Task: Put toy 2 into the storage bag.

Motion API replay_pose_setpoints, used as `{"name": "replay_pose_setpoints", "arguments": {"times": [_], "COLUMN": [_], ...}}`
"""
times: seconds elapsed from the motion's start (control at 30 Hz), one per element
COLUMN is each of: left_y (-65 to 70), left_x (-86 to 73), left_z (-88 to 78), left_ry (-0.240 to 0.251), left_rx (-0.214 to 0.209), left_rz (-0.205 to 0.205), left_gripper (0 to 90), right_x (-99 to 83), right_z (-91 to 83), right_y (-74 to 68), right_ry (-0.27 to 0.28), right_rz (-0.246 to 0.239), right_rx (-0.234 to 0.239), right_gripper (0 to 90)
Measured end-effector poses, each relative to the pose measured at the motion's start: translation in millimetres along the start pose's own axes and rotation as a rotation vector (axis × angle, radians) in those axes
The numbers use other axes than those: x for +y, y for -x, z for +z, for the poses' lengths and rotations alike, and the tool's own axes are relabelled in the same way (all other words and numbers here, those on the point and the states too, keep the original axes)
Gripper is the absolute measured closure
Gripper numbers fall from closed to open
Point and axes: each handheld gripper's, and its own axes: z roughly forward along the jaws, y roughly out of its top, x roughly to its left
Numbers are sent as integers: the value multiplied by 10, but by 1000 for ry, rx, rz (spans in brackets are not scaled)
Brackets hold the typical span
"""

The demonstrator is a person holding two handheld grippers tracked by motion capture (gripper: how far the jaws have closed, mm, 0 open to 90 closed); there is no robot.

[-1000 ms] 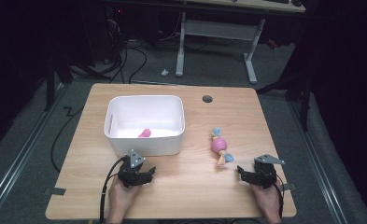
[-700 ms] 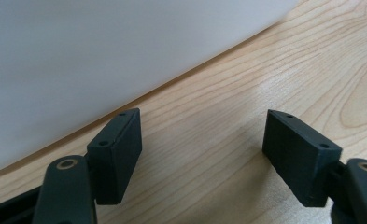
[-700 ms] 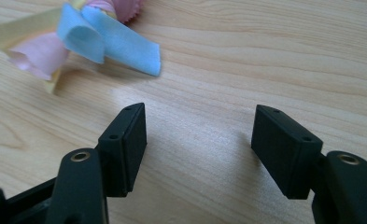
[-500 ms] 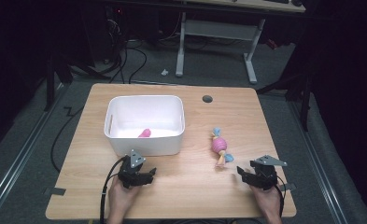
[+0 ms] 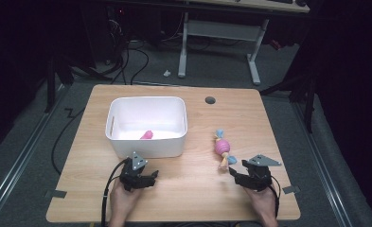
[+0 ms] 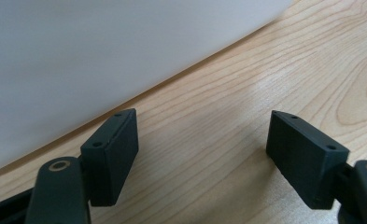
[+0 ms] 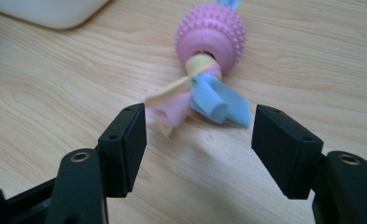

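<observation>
Bin [image 5: 146, 124] overhead — toy [image 7: 208, 46] close-up

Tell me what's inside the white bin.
In the high view, the white bin holds one small pink item on its floor near the front wall. That wall hides the item's lower part and the floor strip just behind it, so anything there cannot be seen.

A wooden table [image 5: 183, 189] bears a white bin [image 5: 146, 142] and a pink knobbed toy [image 5: 221, 149].
</observation>
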Motion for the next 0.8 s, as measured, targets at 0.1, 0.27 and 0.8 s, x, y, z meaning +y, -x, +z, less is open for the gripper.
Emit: {"name": "replay_pose_setpoints", "arguments": {"times": [0.1,0.27,0.8], "left_y": [-1,-3,-9], "left_x": [0,0,-2], "left_z": [0,-1,-2], "left_ry": [0,1,4], "left_rx": [0,-2,-4], "left_rz": [0,-2,-8], "left_gripper": [258,261,261], "right_x": [70,227,617], "right_z": [43,97,396], "right_y": [11,5,52], "right_ry": [0,-12,-105], "right_rz": [16,-15,-36], "right_rx": [40,18,-21], "right_gripper": [356,356,345]}}
